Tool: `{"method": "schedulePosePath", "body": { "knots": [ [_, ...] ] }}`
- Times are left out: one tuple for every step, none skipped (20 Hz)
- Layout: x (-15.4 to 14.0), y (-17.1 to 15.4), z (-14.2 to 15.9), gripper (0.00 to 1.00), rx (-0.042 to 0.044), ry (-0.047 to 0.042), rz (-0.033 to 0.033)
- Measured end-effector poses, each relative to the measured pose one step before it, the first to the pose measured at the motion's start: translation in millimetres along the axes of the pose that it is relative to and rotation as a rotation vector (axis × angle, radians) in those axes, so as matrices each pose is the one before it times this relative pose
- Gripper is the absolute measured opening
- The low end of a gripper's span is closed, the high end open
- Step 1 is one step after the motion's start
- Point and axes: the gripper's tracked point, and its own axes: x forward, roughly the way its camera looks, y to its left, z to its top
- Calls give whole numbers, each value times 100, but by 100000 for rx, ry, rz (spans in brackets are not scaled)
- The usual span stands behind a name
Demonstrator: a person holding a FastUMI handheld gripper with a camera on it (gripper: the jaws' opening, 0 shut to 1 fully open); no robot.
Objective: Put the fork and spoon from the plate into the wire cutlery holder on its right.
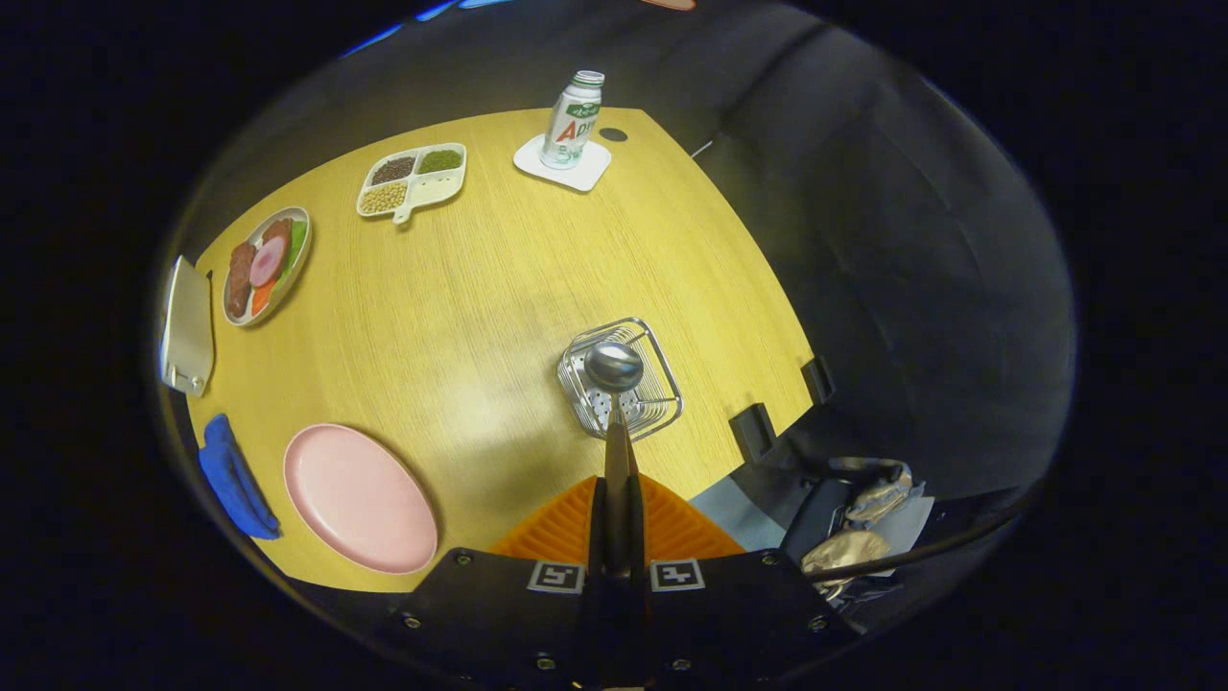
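Note:
My gripper (615, 513) is shut on the handle of a metal spoon (614, 369). The spoon points straight ahead from between the fingers, and its bowl hangs over the open top of the wire cutlery holder (662, 403). The holder stands on the wooden table just beyond the fingertips, near the table's right edge. To the left of the fingers lies the pink plate (360, 499), with nothing on it. I cannot make out a fork inside the holder.
On the table (499, 288) farther off stand a bottle (573, 120) on a white coaster, a divided dish of beans (413, 179) and a plate of toy food (267, 264). A blue cloth (230, 480) lies left of the pink plate. Crumpled foil (859, 537) sits below the table's right edge.

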Motion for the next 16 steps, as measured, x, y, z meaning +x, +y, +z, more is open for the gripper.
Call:
{"method": "schedulePosePath", "body": {
  "knots": [
    [423, -175, -158, 11, 151, 1258, 458],
    [354, -59, -73, 11, 60, 1037, 261],
    [229, -62, -93, 11, -451, 653, 503],
    [149, -27, 157, 11, -590, 173, 526],
    [-53, 382, 743, 11, -401, -556, 1013],
    [125, 64, 189, 13, 119, -807, 926],
    [-146, 218, 364, 14, 366, -991, 757],
    [-160, 51, 210, 14, -194, -663, -171],
    [-232, -326, 47, 14, -1096, -12, -1652],
    [-247, -146, 136, 16, -965, -559, -713],
    [-260, 307, 292, 16, 48, -1006, 457],
    [-229, 360, 312, 16, 414, -1296, 1177],
    [-258, 210, 126, 16, 21, -977, 338],
    [-335, 89, 111, 16, -455, -801, -121],
    [-228, 131, 117, 16, -615, -970, -126],
    [-364, 325, 429, 16, -424, -2181, 374]
  ]
}}
